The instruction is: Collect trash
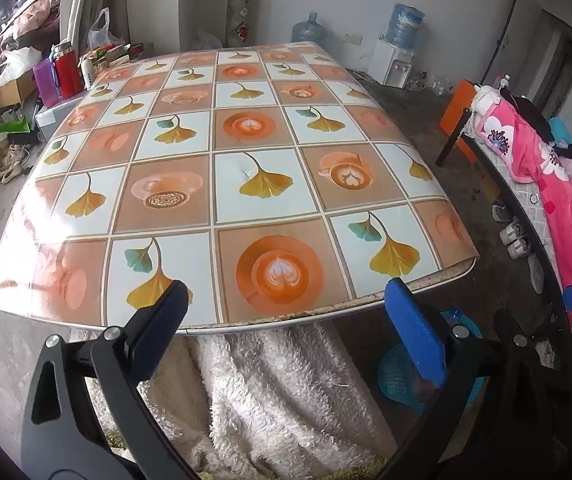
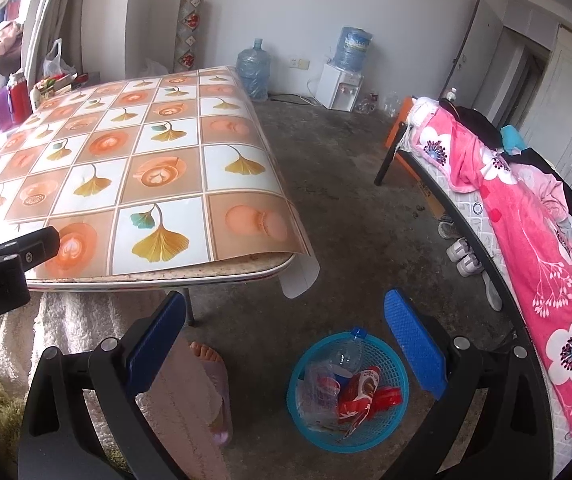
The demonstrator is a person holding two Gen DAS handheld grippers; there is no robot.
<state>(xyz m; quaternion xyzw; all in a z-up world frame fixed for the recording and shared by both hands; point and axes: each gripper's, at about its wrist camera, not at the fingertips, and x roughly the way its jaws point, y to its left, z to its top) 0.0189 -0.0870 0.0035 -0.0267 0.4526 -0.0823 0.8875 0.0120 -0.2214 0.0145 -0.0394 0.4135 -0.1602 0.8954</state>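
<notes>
Two tongs are in view, and both stand wide apart with nothing between the blue pads. The left tongs (image 1: pixel 286 320) hover at the near edge of the counter (image 1: pixel 246 322), pointing across its top, level with the edge. The right tongs (image 2: pixel 286 336) are beside the near right corner of the counter and tilt down to the floor (image 2: pixel 346 200). In the right wrist view the body of the left tongs shows at the left side, over the near edge of the counter.

The trash is in a blue basket (image 2: pixel 396 412) that stands on the floor, near the right corner of the counter and between the right tongs' fingers in that view. Inside it lie a clear plastic bottle (image 2: pixel 346 354) with a blue cap, a red wrapper (image 2: pixel 360 396) and some clear plastic.

The counter carries a glossy cloth (image 1: pixel 242 148) with squares of ginkgo leaves and coffee cups; its top is bare. At the near right corner the cloth hangs over the edge.

A person's foot in a slipper (image 2: pixel 214 384) is on the floor under the near edge, next to a fluffy white blanket (image 1: pixel 278 392). To the right stands a bed (image 2: pixel 482 240) with a pink flowered cover (image 2: pixel 534 240), and shoes lie under it. At the far wall are a water dispenser (image 2: pixel 342 84) and a spare water jug (image 2: pixel 252 68).
</notes>
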